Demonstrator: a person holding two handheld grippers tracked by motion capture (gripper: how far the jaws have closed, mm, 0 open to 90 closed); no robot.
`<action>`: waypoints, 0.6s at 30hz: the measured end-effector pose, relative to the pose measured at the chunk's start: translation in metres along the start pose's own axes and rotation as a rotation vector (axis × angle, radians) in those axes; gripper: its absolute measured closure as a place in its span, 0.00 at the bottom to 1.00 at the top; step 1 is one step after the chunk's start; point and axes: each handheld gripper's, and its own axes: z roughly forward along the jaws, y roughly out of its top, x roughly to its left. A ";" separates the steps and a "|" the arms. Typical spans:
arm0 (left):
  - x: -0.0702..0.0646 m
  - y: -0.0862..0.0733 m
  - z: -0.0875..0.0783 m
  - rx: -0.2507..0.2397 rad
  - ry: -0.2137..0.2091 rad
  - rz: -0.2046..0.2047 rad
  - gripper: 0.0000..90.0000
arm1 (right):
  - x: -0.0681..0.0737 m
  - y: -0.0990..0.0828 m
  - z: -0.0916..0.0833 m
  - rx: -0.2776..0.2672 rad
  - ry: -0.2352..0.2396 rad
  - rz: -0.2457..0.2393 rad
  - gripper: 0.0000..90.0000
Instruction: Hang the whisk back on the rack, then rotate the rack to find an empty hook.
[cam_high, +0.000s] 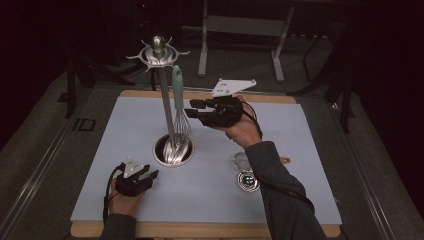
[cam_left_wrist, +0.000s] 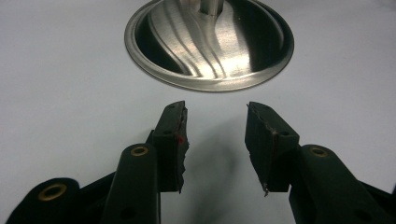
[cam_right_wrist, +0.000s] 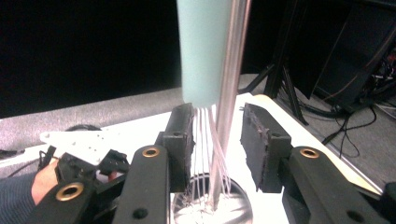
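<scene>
Right hand-held gripper (cam_high: 196, 109) raised level, released around whisk (cam_high: 179, 107) | left hand-held gripper (cam_high: 146, 176) released, resting low

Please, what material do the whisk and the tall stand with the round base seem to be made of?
Whisk: the handle looks like matte pale-green plastic or silicone, with no glare; the wires look like thin bright metal, shiny in the right gripper view.
Stand: it looks like brushed steel; its round base shows fine streaks and soft reflections.
</scene>
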 end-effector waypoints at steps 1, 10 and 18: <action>0.000 0.000 0.000 0.000 0.000 -0.001 0.66 | -0.001 -0.001 -0.001 0.007 -0.005 0.002 0.71; 0.000 0.000 -0.001 -0.003 0.004 0.002 0.65 | -0.010 -0.017 -0.003 0.071 -0.039 0.035 0.76; -0.005 0.001 0.001 0.013 0.053 0.030 0.69 | -0.014 -0.028 -0.010 0.130 -0.073 0.011 0.76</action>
